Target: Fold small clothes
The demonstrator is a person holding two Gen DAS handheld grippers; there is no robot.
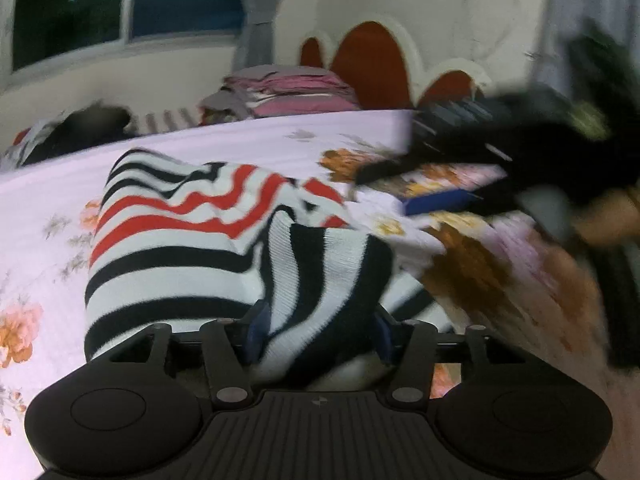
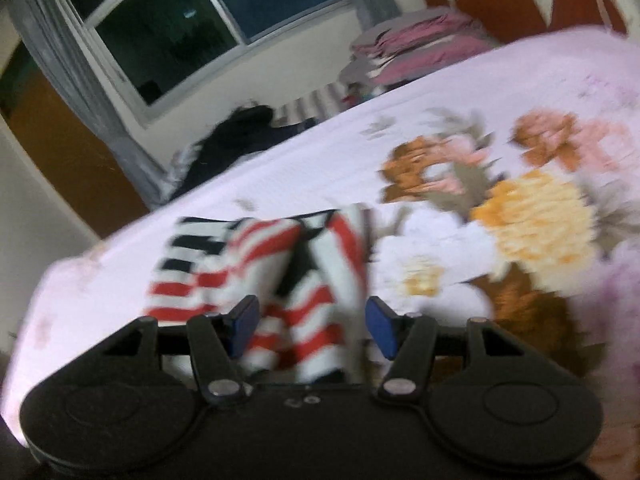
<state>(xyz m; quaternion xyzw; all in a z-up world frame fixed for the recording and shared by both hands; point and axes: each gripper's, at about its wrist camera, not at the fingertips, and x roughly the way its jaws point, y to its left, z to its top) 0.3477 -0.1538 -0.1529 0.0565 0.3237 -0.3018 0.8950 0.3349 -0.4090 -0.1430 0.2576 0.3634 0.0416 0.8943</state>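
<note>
The left hand-held gripper (image 1: 320,330) is clamped on a bunched fold of the striped garment (image 1: 192,236), cloth filling the gap between its blue pads. The right hand-held gripper (image 2: 312,326) has striped cloth between its pads, though blur hides whether it pinches. The garment lies crumpled on the floral bedspread (image 2: 460,148). Folded clothes (image 1: 296,92) are stacked near the headboard (image 1: 372,60).

Left gripper (image 1: 318,334) is closed on striped cloth (image 1: 320,280), lower centre. Right gripper (image 2: 312,326) is spread apart, lower centre.
</note>
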